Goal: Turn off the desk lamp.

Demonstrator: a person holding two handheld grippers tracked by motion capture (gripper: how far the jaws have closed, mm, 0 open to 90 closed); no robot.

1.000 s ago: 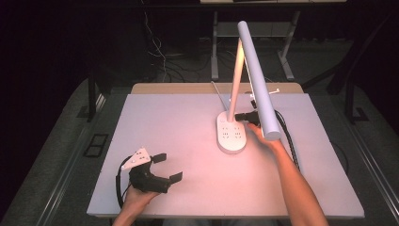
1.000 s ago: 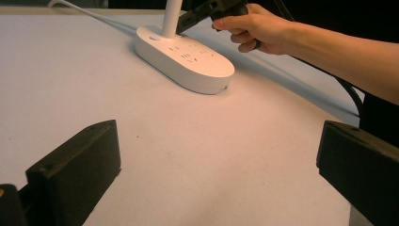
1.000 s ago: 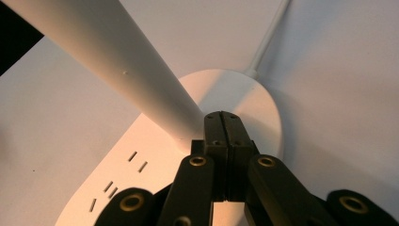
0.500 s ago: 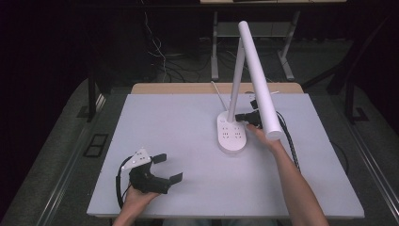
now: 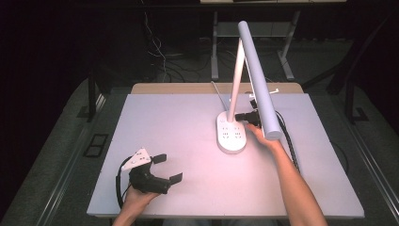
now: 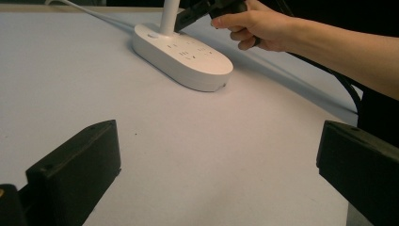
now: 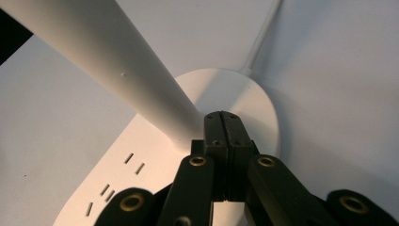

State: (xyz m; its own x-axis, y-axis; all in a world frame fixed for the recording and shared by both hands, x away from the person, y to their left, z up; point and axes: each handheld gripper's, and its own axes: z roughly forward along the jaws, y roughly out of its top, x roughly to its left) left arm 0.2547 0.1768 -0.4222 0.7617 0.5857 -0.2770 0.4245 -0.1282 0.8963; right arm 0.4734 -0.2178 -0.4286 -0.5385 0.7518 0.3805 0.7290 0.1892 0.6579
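The right gripper is pressing its 2 jaws tight together with nothing between them, its tip sitting on the lamp base just beside the foot of the lamp's stem. The left gripper is resting wide open on the table, well apart from the lamp

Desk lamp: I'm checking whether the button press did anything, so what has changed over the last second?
The warm glow on the table around the lamp base has faded to a fainter tint. Nothing moved: the right gripper, jaws shut, stays with its tips at the base by the lamp stem. The left gripper stays open near the table's front edge.
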